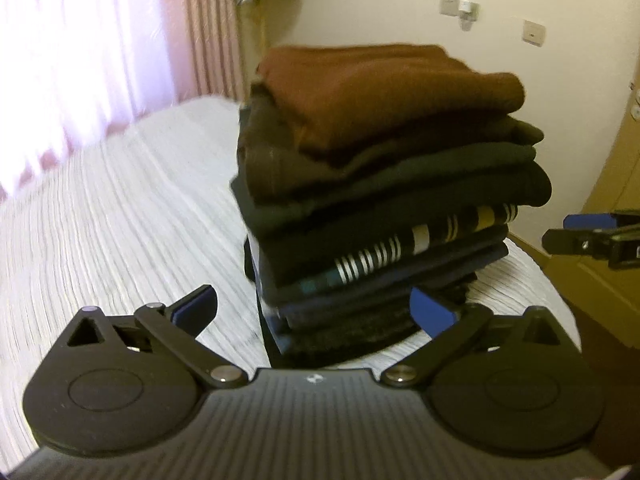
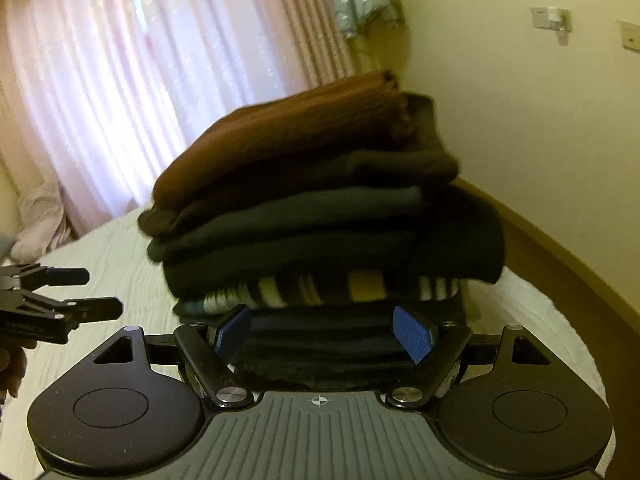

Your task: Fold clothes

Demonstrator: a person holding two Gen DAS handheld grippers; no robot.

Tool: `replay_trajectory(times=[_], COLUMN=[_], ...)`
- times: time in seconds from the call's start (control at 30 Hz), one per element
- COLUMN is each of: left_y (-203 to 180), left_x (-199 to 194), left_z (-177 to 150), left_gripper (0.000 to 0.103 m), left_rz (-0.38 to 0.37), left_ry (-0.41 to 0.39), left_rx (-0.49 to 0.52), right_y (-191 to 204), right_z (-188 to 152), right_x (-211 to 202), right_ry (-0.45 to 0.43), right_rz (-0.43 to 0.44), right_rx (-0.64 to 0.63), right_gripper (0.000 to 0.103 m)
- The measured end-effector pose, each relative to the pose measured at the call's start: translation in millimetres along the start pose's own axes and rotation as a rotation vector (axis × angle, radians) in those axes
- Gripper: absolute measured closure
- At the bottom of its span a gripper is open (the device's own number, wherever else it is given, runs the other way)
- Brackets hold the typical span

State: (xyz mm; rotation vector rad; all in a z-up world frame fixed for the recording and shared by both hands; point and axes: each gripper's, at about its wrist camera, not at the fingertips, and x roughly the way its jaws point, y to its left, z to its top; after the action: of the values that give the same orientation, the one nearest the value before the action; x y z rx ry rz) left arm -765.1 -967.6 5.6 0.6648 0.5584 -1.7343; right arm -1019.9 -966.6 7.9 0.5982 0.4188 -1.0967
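Note:
A tall stack of folded clothes (image 1: 380,184) stands on a white ribbed bedspread (image 1: 120,220). A brown garment (image 1: 384,88) lies on top, dark ones under it, and a striped one (image 1: 400,248) lower down. My left gripper (image 1: 316,312) is open and empty, its fingers wide at the base of the stack. My right gripper (image 2: 324,332) is open and empty too, its blue pads (image 2: 414,336) straddling the stack's (image 2: 320,208) lowest layers. Each gripper shows in the other's view: the right one (image 1: 592,236) at the right edge, the left one (image 2: 60,300) at the left edge.
Pink curtains (image 2: 140,80) hang behind the bed. A cream wall with sockets (image 1: 534,32) is at the back right. A wooden door or cabinet (image 1: 616,184) stands to the right of the bed. A pale pillow (image 2: 40,216) lies at the far left.

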Motion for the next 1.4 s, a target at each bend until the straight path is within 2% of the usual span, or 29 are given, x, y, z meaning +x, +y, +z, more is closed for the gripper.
replay_trajectory(times=[0.07,0.33,0.53,0.73,0.93,1.2,1.4], left_y=[-1,-15,-26,-36,-34,-28,-38], left_x=[0,0,-2,-29,-73,-125,-140], left_z=[-4,-21,-32,-35,-59,-95,-106], left_gripper=[0.002,0.001,0.001,0.002,0.002,0.002,0.002], left_rz=[0.013,0.075,0.120,0.092,0.070,0.047,0.025], left_ry=[0.025,0.096,0.145,0.120,0.085,0.071,0.065], left_rx=[-0.033,-0.102,-0.145,-0.076,-0.065,-0.079,-0.075], right_y=[1,0,-1,2,26,68,88], right_z=[-1,-9,-19,-39,-68,-101,-130], right_x=[4,23,18,-19,-60,-115,-152], right_ry=[0.017,0.124,0.191,0.144,0.110,0.080,0.082], right_rz=[-0.006,-0.031,-0.042,-0.103,-0.172,-0.196,-0.226], right_rx=[-0.001,-0.023,-0.017,0.071,0.179,0.180,0.224], right_gripper=[0.000,0.000,0.000,0.000,0.000,0.000,0.000])
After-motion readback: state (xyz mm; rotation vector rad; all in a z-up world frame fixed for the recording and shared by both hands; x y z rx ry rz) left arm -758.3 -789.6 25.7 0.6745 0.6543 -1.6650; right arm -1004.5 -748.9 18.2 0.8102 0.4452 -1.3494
